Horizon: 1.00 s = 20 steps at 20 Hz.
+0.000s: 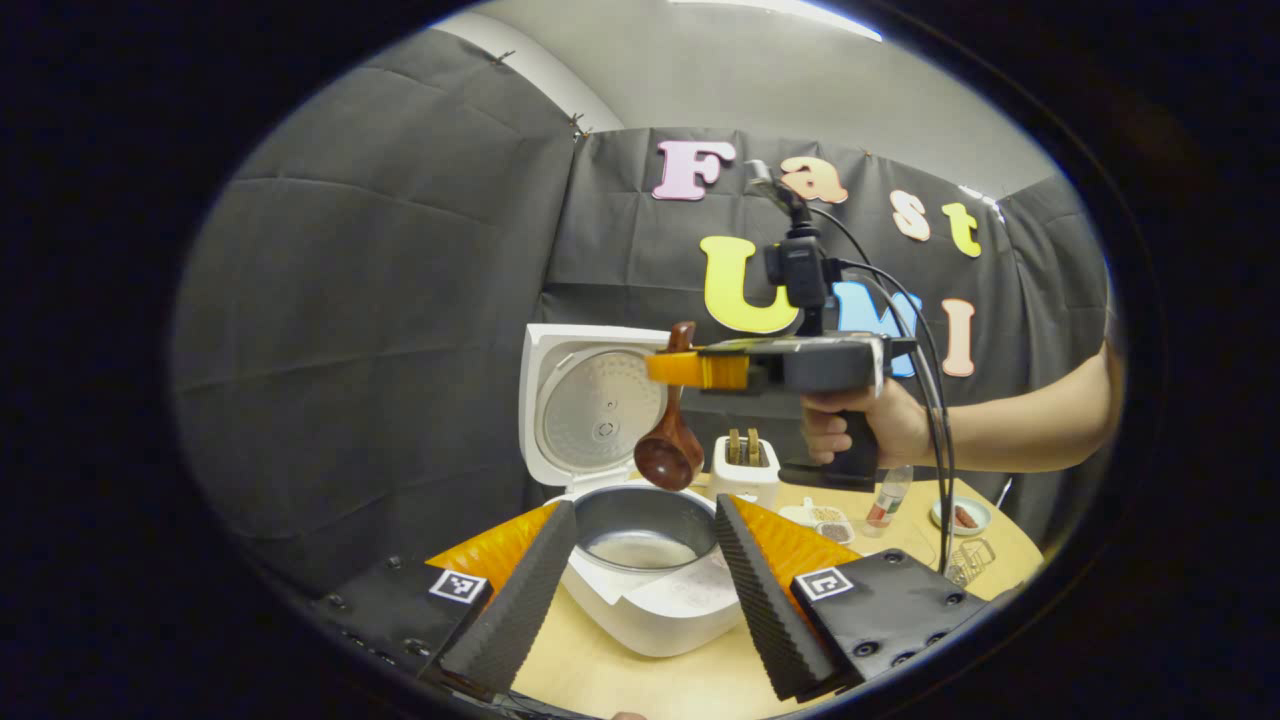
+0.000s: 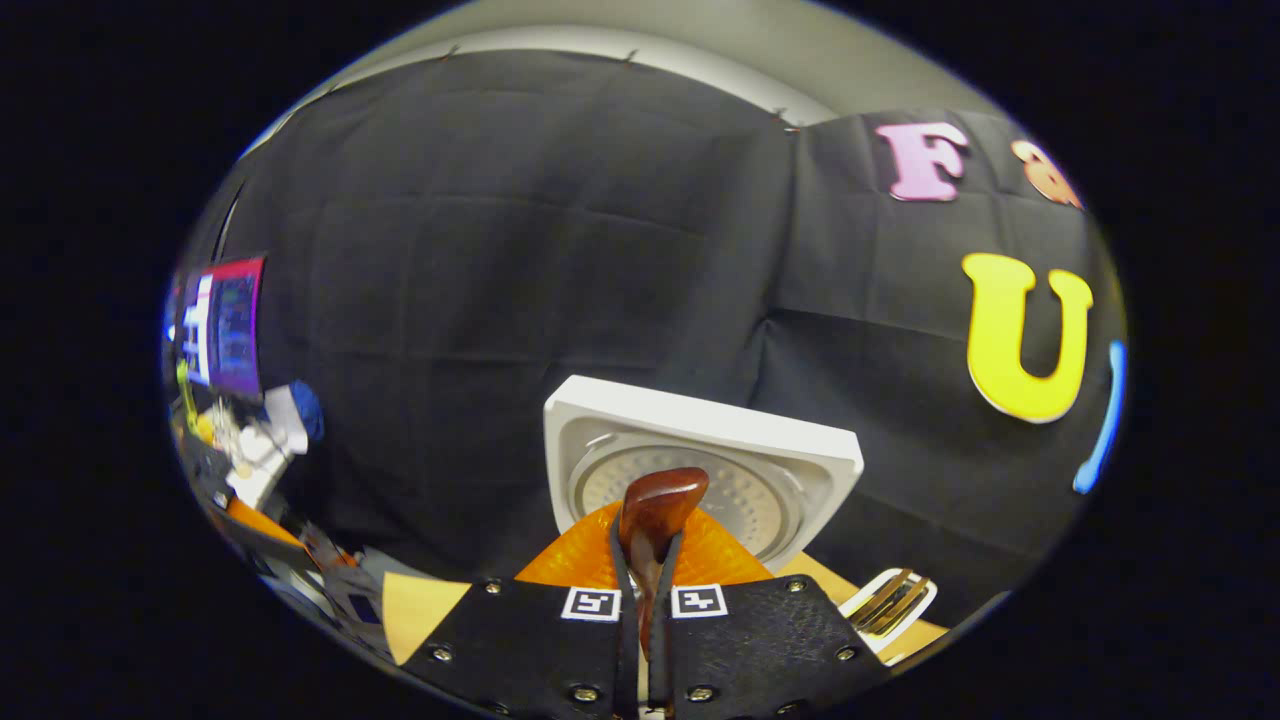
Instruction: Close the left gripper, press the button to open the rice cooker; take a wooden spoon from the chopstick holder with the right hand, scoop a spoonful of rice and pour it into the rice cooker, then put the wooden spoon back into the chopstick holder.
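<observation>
No word or number can be read on any object. The only signs are 4 square black-and-white coded markers. 2 sit on the black finger mounts of the left gripper (image 1: 640, 560), 1 (image 1: 458, 586) per side. The other 2 sit on the right gripper (image 2: 648, 570), flanking the handle of the dark brown wooden spoon (image 2: 655, 510) it clamps. The label on the small clear bottle (image 1: 886, 500) is too small to read.
</observation>
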### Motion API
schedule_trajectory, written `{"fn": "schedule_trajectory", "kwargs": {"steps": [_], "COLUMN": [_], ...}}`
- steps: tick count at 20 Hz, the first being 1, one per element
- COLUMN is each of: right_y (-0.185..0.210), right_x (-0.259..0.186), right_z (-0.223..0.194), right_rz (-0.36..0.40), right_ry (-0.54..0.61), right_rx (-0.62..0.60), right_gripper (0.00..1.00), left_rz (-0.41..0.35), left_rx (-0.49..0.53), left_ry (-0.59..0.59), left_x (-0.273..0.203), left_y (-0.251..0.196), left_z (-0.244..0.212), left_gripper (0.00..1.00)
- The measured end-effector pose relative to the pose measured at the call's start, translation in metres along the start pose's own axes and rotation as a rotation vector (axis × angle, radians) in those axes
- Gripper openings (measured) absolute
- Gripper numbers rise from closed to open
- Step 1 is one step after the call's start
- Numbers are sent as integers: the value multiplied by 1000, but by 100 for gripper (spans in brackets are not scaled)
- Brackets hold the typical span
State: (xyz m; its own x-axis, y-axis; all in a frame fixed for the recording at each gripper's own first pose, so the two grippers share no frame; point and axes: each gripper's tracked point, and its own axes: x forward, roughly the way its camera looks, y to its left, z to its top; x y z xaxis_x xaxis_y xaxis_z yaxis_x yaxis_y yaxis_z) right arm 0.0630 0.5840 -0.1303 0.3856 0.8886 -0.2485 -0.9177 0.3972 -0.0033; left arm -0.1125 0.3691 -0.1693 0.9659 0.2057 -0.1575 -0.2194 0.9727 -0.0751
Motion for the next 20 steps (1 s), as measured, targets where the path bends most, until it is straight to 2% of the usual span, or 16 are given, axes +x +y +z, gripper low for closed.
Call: {"fn": "schedule_trajectory", "kwargs": {"steps": [3, 5, 9, 12, 20], "right_y": [-27, -64, -114, -145, -197], "right_x": [-21, -41, -100, -163, -301], "right_z": [10, 13, 7, 0, -33], "right_rz": [-81, -131, -215, -295, -475], "right_ry": [-21, -55, -144, -217, -300], "right_rx": [275, 464, 689, 769, 830], "right_gripper": [5, 4, 4, 4, 4], "left_rz": [-33, -63, -116, -157, -268], "left_rx": [-25, -44, -38, -27, 24], "left_ry": [-11, -15, -30, -41, -54], "left_x": [-1, -2, 20, 31, 39], "left_y": [-5, -16, -49, -72, -153], "left_z": [5, 11, 22, 32, 45], "left_gripper": [96, 96, 96, 96, 96]}}
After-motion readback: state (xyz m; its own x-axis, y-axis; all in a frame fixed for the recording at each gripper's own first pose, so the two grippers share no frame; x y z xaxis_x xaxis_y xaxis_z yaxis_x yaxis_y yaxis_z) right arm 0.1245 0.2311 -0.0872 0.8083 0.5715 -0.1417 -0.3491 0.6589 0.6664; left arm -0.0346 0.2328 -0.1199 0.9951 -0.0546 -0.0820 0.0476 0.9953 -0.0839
